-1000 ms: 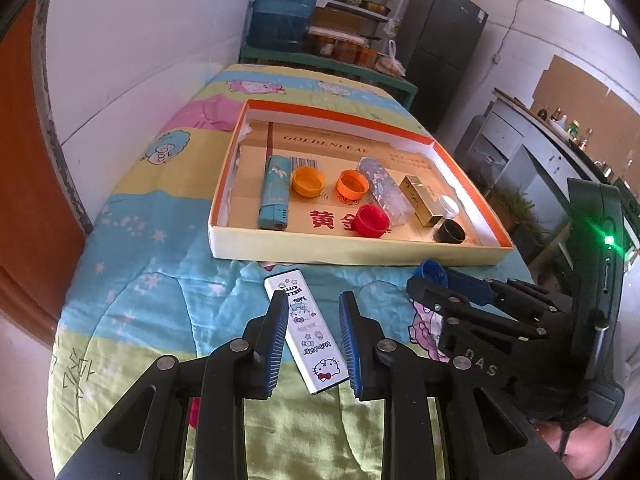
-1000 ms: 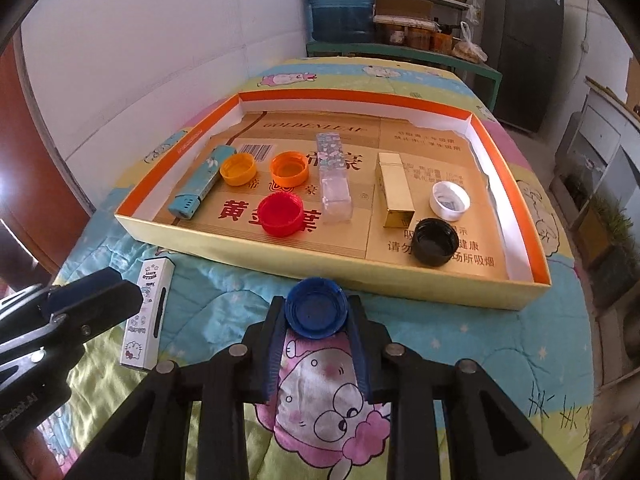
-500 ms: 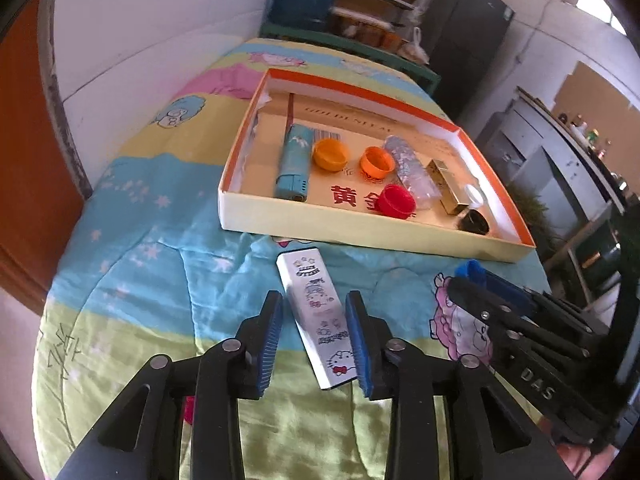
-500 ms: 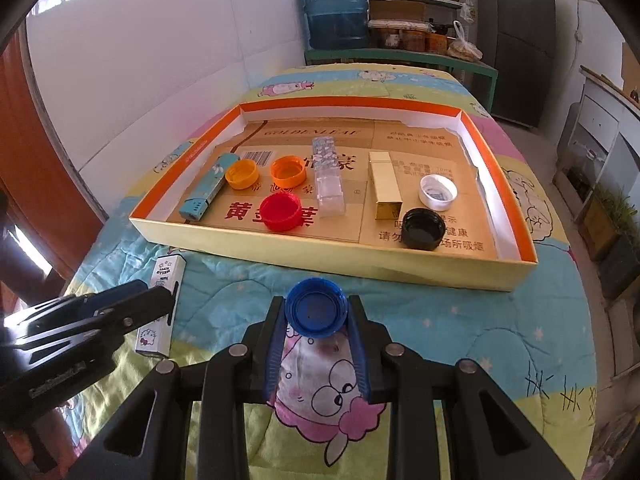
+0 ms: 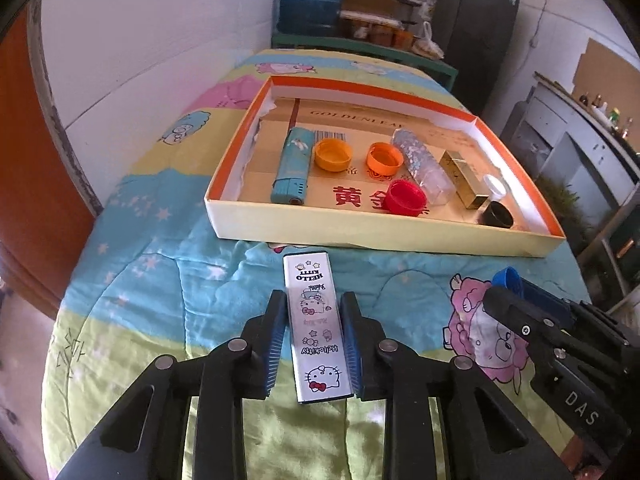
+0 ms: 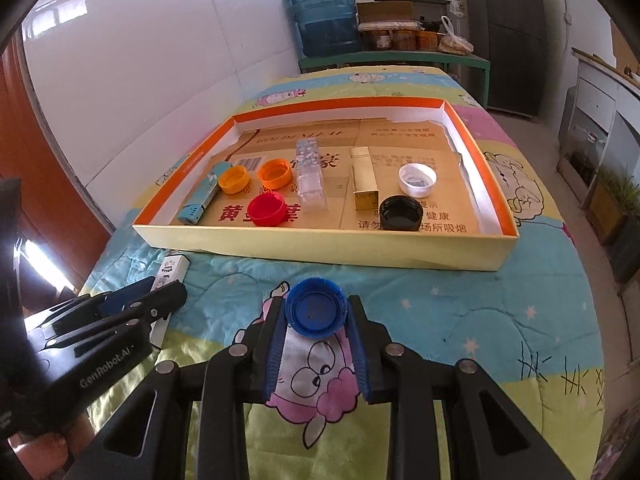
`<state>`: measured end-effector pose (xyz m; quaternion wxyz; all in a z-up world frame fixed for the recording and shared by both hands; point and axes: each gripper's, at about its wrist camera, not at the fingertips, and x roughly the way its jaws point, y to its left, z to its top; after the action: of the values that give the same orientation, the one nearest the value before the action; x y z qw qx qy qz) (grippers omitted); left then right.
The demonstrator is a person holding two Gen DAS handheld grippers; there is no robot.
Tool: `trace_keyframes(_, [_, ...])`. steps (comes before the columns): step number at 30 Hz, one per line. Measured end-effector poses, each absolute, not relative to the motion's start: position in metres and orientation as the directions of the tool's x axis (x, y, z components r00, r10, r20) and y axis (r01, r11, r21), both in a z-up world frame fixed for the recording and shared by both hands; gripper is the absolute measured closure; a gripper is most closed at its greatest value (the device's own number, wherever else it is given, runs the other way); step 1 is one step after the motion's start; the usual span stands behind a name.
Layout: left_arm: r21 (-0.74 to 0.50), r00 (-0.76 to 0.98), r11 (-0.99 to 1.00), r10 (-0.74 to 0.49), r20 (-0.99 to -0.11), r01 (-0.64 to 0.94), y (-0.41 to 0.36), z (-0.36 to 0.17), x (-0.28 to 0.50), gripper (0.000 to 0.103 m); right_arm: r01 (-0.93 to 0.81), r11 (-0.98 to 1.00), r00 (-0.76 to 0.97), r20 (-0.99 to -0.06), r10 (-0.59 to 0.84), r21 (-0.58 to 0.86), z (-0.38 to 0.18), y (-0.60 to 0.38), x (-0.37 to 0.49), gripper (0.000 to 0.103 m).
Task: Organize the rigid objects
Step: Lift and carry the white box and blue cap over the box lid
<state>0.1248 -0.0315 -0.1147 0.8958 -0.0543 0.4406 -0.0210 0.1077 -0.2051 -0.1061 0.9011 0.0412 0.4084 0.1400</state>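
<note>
A white Hello Kitty lighter lies lengthwise between the fingers of my left gripper, which closes around it; its far end shows in the right wrist view. My right gripper is shut on a blue bottle cap, held above the quilt; the cap also shows in the left wrist view. Ahead is a shallow orange-rimmed box holding a blue lighter, orange caps, a red cap, a clear lighter, a gold lighter, a white cap and a black cap.
The box sits on a cartoon-print quilt covering a table. A white wall runs along the left. A blue water jug, shelves and a dark fridge stand behind. Cabinets are at the right.
My left gripper has moved forward and lined up over the Hello Kitty lighter, whose body now lies straight between the fingers. The right gripper has pulled back a little with the blue cap.
</note>
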Motion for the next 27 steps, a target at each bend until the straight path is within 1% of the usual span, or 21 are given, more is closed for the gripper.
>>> trace_keyframes(13, [-0.121, 0.597, 0.992, -0.118, -0.793, 0.036, -0.038, -0.109, 0.119, 0.075, -0.213, 0.955, 0.644, -0.705, 0.297, 0.207, -0.099, -0.212, 0.103, 0.073])
trace_keyframes(27, [-0.13, 0.659, 0.987, -0.157, -0.736, 0.091, -0.044, -0.071, 0.122, 0.077, -0.212, 0.961, 0.679, -0.681, 0.275, 0.177, -0.074, -0.217, 0.103, 0.073])
